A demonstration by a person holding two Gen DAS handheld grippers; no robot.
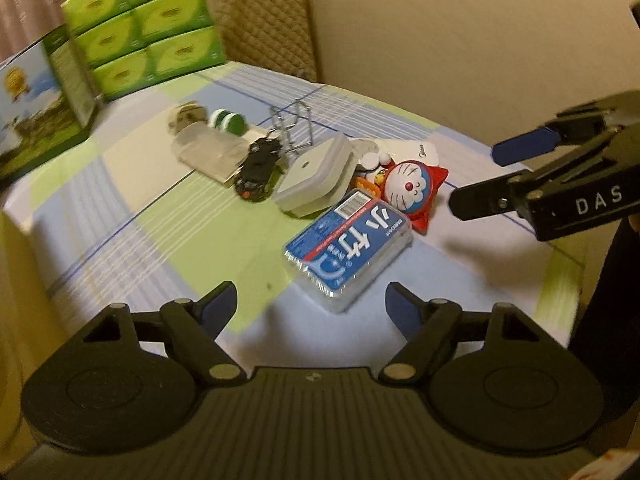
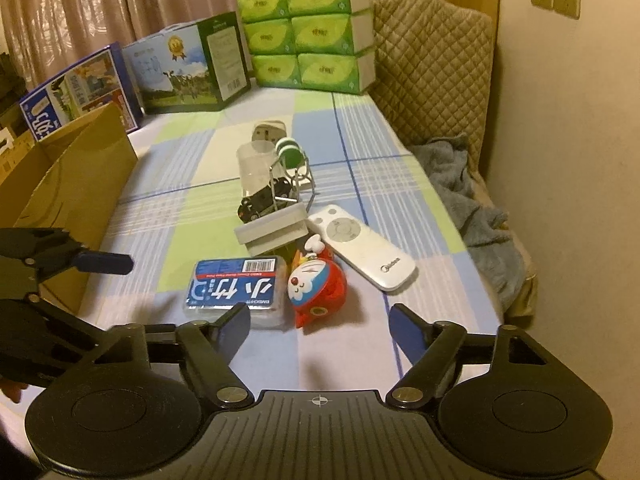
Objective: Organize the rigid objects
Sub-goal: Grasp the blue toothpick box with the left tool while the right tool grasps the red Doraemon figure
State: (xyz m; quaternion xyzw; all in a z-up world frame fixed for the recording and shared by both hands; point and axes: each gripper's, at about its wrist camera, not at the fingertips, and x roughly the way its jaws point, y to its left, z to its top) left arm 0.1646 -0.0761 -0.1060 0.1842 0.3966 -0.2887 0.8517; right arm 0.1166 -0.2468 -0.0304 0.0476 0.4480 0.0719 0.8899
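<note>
A clear box with a blue label (image 1: 347, 247) (image 2: 236, 289) lies on the checked cloth, nearest both grippers. Beside it lie a red Doraemon figure (image 1: 414, 191) (image 2: 316, 286), a grey square lidded box (image 1: 315, 176) (image 2: 272, 231), a black toy car (image 1: 258, 166) (image 2: 262, 202), a white remote (image 2: 360, 247), a wire stand (image 2: 294, 184) and a green-and-white roll (image 2: 290, 151). My left gripper (image 1: 310, 304) is open and empty just short of the blue-label box. My right gripper (image 2: 320, 322) is open and empty in front of the box and the figure.
An open cardboard box (image 2: 76, 184) stands at the table's left edge. Stacked green tissue packs (image 2: 308, 32) and printed cartons (image 2: 188, 68) line the far end. A quilted chair (image 2: 432, 72) with a grey towel (image 2: 468, 200) is on the right.
</note>
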